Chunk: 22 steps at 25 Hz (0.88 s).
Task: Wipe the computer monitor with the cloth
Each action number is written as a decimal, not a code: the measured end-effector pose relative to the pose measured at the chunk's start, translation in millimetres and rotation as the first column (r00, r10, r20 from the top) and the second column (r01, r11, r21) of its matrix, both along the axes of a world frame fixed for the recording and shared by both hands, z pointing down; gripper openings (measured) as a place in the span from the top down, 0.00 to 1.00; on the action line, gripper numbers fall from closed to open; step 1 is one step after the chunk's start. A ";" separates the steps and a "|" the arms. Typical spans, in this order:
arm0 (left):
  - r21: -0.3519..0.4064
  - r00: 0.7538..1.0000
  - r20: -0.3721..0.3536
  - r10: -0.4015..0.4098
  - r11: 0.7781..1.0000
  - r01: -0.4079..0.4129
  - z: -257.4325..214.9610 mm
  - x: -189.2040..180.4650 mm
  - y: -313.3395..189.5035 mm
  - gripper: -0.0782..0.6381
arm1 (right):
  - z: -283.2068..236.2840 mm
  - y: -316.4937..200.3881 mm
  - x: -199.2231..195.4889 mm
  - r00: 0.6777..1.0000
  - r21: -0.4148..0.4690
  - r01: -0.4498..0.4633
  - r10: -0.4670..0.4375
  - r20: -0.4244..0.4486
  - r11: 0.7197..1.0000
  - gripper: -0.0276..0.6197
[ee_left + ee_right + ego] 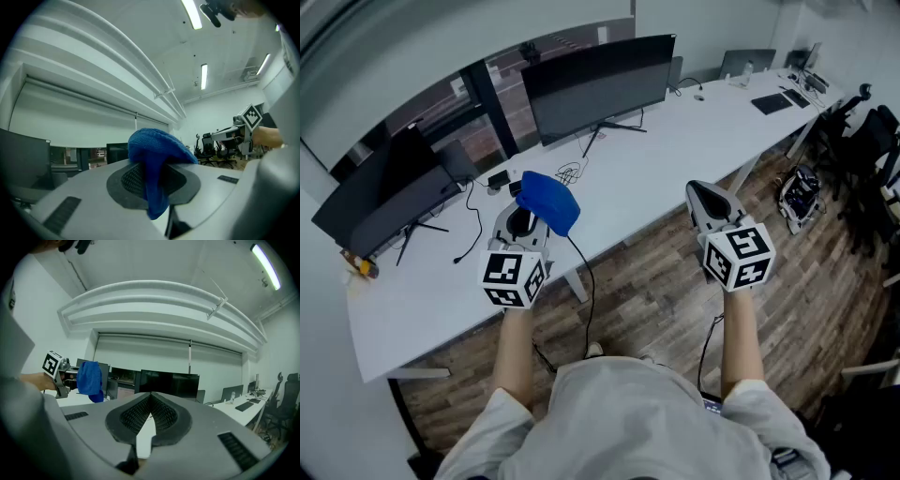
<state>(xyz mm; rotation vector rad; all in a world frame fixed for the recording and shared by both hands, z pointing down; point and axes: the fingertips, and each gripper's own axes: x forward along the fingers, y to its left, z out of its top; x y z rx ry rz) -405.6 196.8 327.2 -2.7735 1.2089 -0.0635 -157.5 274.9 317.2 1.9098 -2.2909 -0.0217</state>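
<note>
Left gripper [521,217] pinches the cloth [551,202], short of the monitor [598,84]; right gripper [705,195] is pressed together, empty; I judge a flat, gentle contact best.

Both forearms [517,352] reach forward. The left tool [521,221], over the table's near edge, clamps a blue cloth [551,201]. The right tool [705,197] (jaws together, empty) hangs off that edge.
</note>
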 end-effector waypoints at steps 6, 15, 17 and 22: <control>0.005 1.000 0.011 -0.002 1.000 0.002 2.8 13.8 8.8 0.80 | 4.8 9.8 16.0 1.000 0.004 -0.012 0.012 0.014 1.000 0.94; -0.012 1.000 0.027 0.000 1.000 0.000 17.4 52.9 31.8 0.80 | 0.5 38.5 65.2 0.995 0.076 -0.061 0.055 0.081 0.995 0.94; -0.021 0.999 0.034 0.014 1.000 -0.013 22.3 66.9 34.4 0.80 | 3.4 40.7 72.3 0.997 0.070 -0.046 0.041 0.065 0.996 0.94; -0.021 0.997 0.049 0.065 0.998 -0.064 22.1 106.7 29.1 0.80 | 15.9 39.8 101.0 0.997 0.036 -0.040 0.038 0.063 0.999 0.94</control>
